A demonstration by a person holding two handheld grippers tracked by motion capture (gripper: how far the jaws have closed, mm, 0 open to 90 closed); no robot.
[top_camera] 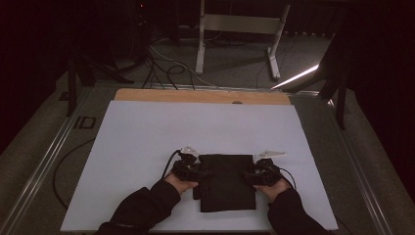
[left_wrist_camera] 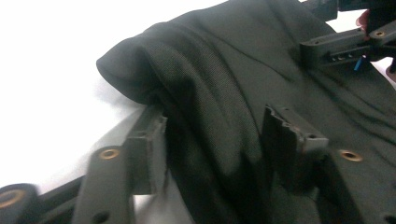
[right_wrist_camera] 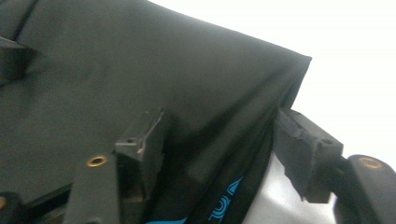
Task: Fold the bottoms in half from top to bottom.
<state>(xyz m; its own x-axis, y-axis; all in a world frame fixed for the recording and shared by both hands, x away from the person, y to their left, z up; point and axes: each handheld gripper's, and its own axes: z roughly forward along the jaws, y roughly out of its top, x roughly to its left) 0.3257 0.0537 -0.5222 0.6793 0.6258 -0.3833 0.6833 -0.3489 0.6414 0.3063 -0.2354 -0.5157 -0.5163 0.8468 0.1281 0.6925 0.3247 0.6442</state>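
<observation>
Your forearms come in from the bottom of the high view in dark sleeves, angled slightly toward each other. Your left hand [top_camera: 180, 184] grips the black two-jaw left gripper [top_camera: 198, 172], which points inward to the right. Your right hand [top_camera: 272, 187] holds the matching black right gripper [top_camera: 248, 176], which points inward to the left. Both sit low and roughly level with each other, jaws part-open with a gap between the pads [left_wrist_camera: 148, 151].
</observation>
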